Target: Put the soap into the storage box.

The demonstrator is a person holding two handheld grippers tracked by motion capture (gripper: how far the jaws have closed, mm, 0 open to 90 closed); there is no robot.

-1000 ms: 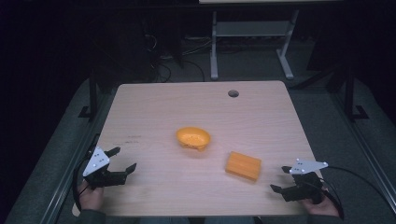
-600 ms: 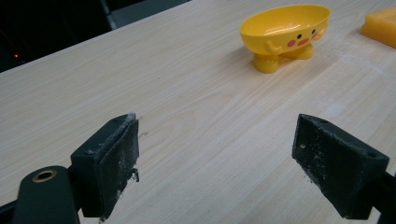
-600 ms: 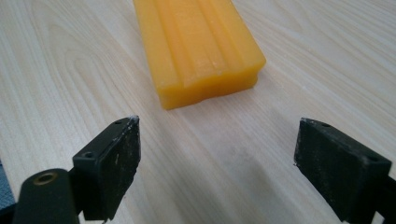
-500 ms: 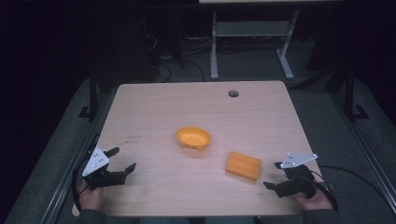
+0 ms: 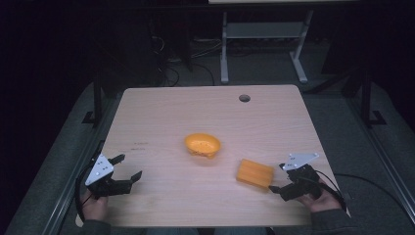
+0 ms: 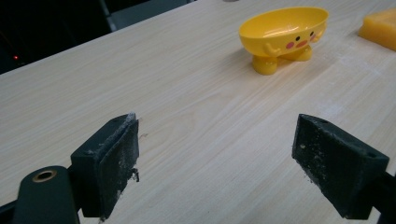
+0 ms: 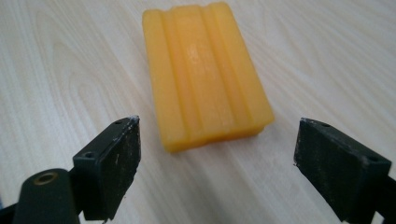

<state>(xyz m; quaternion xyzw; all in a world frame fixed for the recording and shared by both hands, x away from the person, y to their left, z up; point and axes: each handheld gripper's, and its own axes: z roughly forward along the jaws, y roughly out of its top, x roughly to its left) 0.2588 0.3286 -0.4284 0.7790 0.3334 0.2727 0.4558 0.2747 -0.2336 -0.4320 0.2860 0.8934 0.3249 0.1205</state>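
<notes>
- While the right tool sits just beside the orange soap bar, its jaws gape wide w/ nothing held; the bar lies flat on the surface, near the front right edge.
- Right gripper view: bar lies just ahead of the jaw tips, long axis running away from the tool, slightly skewed.
- Best approach, I'd say: move fwd & down so the jaws straddle the long sides, then square up to the ridges before closing.
- Grip mid-length, not the near end; soap prob. slippery, so close slowly.
- Left tool also wide open, empty, resting at front left, well apart.
- Duck-faced yellow dish stands mid-surface, empty – likely drop spot.
</notes>
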